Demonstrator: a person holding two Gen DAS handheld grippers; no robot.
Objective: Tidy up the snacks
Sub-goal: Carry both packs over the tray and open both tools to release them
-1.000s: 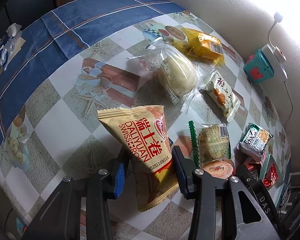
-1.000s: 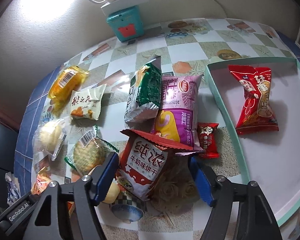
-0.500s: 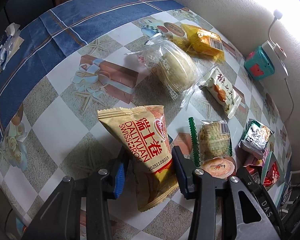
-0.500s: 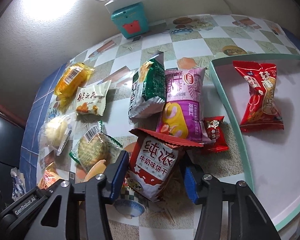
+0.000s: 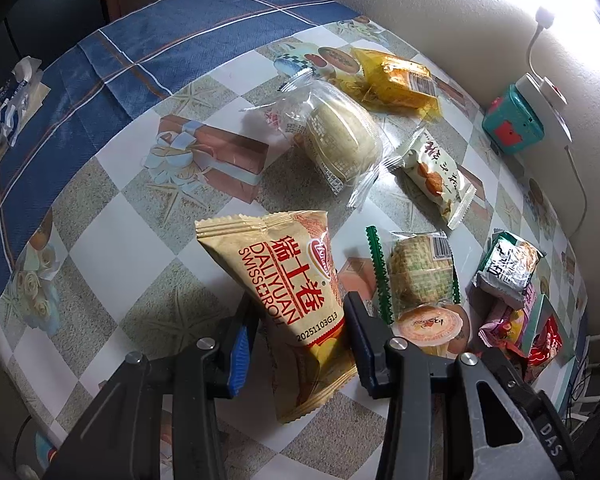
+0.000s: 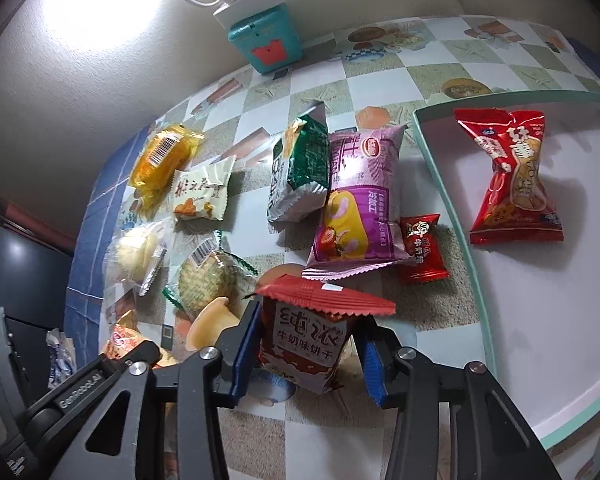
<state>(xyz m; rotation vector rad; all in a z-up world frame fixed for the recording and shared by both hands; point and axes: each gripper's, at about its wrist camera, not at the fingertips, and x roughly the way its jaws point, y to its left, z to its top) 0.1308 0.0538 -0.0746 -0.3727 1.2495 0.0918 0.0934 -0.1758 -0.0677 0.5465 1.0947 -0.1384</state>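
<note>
Your right gripper [image 6: 306,354] jaws are closing around the red biscuit pack [image 6: 306,344], bottom centre of frame, long axis running up-frame, crimped end on top. Light, crinkly, probably fragile: pinch mid-body, gently. Left gripper [image 5: 296,344] clenched on the Swiss roll pack [image 5: 290,296], bottom centre, axis tilted up-left

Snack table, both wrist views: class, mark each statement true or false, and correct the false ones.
1. The left gripper holds a tan Swiss roll packet. True.
2. The tray holds three snacks. False: only one red packet lies in it.
3. A red-topped biscuit packet sits between the right gripper jaws, which are closing. True.
4. The purple packet lies inside the tray. False: it lies on the tablecloth beside it.
</note>
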